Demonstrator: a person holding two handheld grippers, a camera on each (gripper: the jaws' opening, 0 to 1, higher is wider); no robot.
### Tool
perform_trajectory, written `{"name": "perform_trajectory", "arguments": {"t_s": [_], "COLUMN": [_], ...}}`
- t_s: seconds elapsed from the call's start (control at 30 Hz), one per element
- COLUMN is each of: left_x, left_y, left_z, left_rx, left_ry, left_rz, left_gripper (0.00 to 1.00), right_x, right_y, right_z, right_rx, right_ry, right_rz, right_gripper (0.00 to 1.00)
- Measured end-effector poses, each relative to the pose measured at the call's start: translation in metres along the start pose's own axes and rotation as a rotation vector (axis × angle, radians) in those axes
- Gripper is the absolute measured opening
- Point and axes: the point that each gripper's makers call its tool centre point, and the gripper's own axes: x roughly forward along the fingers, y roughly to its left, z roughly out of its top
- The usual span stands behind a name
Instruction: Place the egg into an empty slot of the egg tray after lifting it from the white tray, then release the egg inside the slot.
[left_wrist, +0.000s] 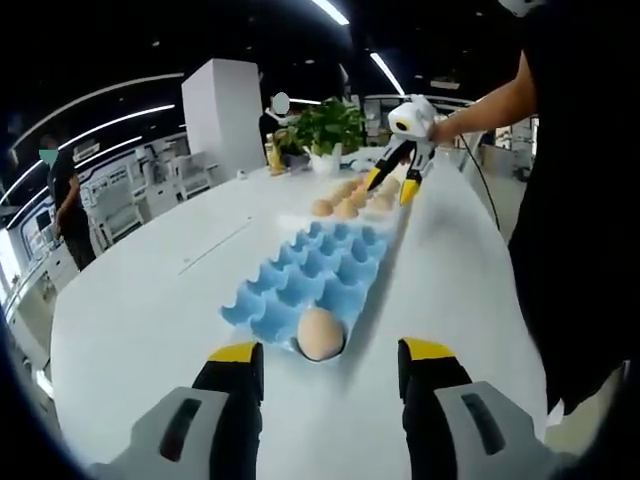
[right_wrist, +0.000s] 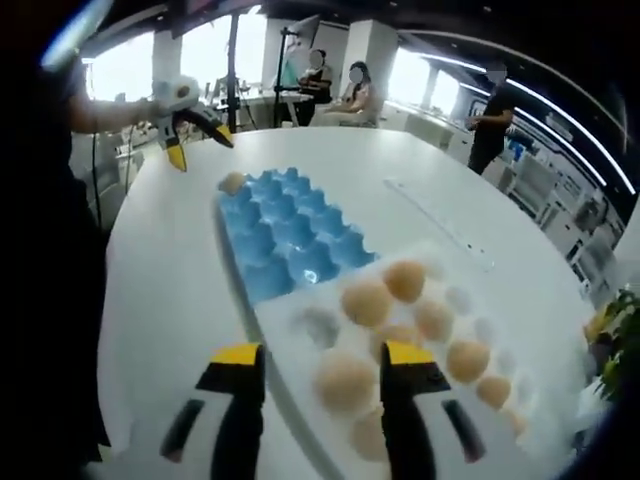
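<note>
- Your right gripper (right_wrist: 312, 385) hangs over the white tray (right_wrist: 500, 420), its fingers spread apart with one egg (right_wrist: 345, 383) between them, not yet gripped.
- Close gently and centre the egg first, so it will not roll or crack.
- The blue egg tray (right_wrist: 285, 235) lies just beyond the white tray; it holds one egg (left_wrist: 321, 333) at its far corner, so most slots are free.
- Your left gripper (left_wrist: 330, 375) waits open and empty at that end.
</note>
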Motion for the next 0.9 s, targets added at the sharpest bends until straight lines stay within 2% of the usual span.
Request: {"name": "perform_trajectory", "arguments": {"t_s": [0.17, 0.37, 0.5, 0.67, 0.77, 0.9], "left_x": [0.001, 0.001, 0.0, 0.0, 0.0, -0.001], "left_y": [-0.001, -0.002, -0.001, -0.002, -0.002, -0.001], "left_z": [0.001, 0.001, 0.0, -0.001, 0.0, -0.001], "left_rx": [0.0, 0.0, 0.0, -0.006, -0.006, -0.009], "left_ry": [-0.002, -0.001, 0.0, 0.002, -0.002, -0.004], "left_rz": [-0.004, -0.006, -0.003, -0.008, -0.005, 0.001], "left_gripper": [0.55, 0.54, 0.54, 0.52, 0.52, 0.52], "right_x": [-0.003, -0.004, -0.003, 0.003, 0.009, 0.015], "right_y": [-0.004, -0.012, -0.018, -0.023, -0.021, -0.016], "right_z": [-0.003, -0.008, -0.015, -0.021, -0.021, -0.03], "right_rx": [0.012, 0.059, 0.066, 0.068, 0.089, 0.052], "right_ry": [0.01, 0.02, 0.061, 0.116, 0.134, 0.221], "right_rz": [-0.014, -0.033, -0.044, -0.058, -0.035, -0.005], "right_gripper": [0.48, 0.43, 0.31, 0.3, 0.3, 0.29]}}
